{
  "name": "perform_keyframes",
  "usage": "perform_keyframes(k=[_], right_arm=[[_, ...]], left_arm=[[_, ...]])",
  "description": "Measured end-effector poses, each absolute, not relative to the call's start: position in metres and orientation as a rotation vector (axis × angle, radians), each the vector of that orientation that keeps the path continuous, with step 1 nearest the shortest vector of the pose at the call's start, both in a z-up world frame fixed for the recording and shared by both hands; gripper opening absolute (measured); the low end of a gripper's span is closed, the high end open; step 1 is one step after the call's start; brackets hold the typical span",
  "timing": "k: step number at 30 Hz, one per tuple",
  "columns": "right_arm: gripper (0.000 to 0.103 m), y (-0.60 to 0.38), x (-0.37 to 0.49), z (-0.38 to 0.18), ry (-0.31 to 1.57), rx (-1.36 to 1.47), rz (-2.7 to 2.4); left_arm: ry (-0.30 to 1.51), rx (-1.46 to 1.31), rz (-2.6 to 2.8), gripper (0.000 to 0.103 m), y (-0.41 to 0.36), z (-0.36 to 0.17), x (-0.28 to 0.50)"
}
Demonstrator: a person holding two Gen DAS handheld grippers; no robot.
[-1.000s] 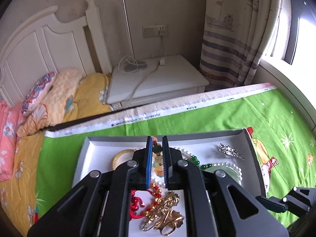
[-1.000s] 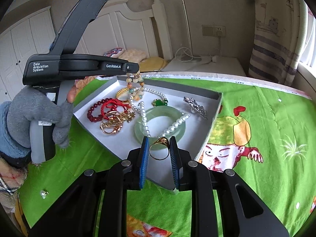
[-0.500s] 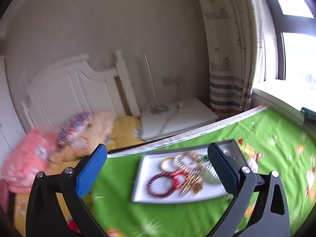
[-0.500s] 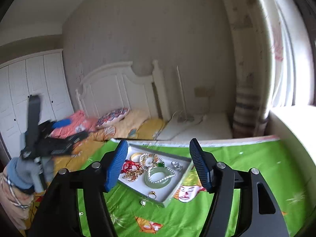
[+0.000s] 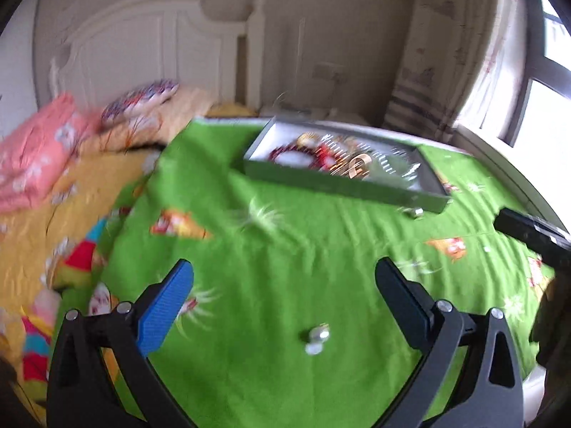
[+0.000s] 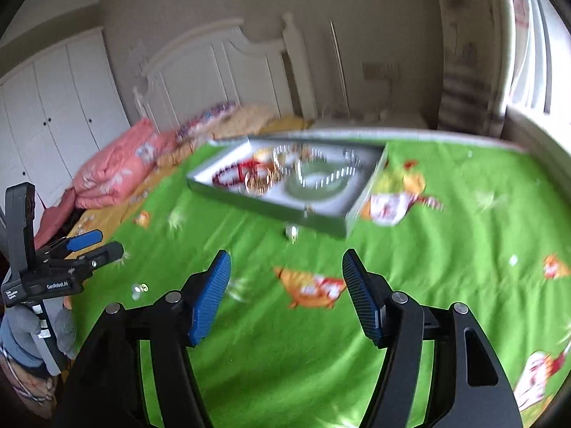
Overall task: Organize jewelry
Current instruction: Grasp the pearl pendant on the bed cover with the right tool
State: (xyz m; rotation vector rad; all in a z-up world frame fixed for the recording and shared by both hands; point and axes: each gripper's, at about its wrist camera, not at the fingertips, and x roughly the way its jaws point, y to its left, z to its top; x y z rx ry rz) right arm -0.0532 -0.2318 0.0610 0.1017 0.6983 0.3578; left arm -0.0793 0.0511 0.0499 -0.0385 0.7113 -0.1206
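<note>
Left gripper [image 5: 285,303]: jaws spread wide, empty, above a small silvery piece [image 5: 316,339] on the green sheet [image 5: 285,249].
Tray [image 6: 271,207]: on the sheet, heaped with jewelry [image 6: 285,171].
Right gripper [image 6: 285,296]: jaws apart, empty.

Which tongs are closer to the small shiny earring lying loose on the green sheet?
Left. The left tongs are just short of the earring; the right tongs are well off to its side.

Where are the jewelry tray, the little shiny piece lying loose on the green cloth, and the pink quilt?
jewelry tray [image 6: 257,205]: right wrist view, on its grey front wall.
little shiny piece [image 5: 316,339]: left wrist view, on its middle.
pink quilt [image 6: 117,171]: right wrist view, on its folded top.
</note>
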Motion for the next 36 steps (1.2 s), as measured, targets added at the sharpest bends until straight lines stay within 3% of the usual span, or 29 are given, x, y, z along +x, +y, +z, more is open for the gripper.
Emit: perform_keyframes(k=[8, 13, 25, 31, 36], right_arm=[[0.062, -0.207, -0.022, 0.041, 0.790, 0.027, 0.324], [0.056, -0.195, 0.005, 0.035, 0.823, -0.029, 0.315], [0.043, -0.177, 0.030, 0.022, 0.884, -0.095, 0.353], [0.041, -0.173, 0.044, 0.021, 0.894, -0.100, 0.347], [0.032, -0.167, 0.044, 0.019, 0.891, -0.143, 0.323]], left_arm=[[0.741, -0.143, -0.183, 0.101, 0.071, 0.026, -0.067], [0.768, -0.182, -0.257, 0.101, 0.073, 0.021, -0.062], [0.783, -0.036, -0.309, 0.100, 0.047, 0.025, -0.079], [0.801, -0.034, -0.312, 0.100, 0.051, 0.023, -0.083], [0.837, 0.010, -0.312, 0.088, 0.044, 0.017, -0.081]])
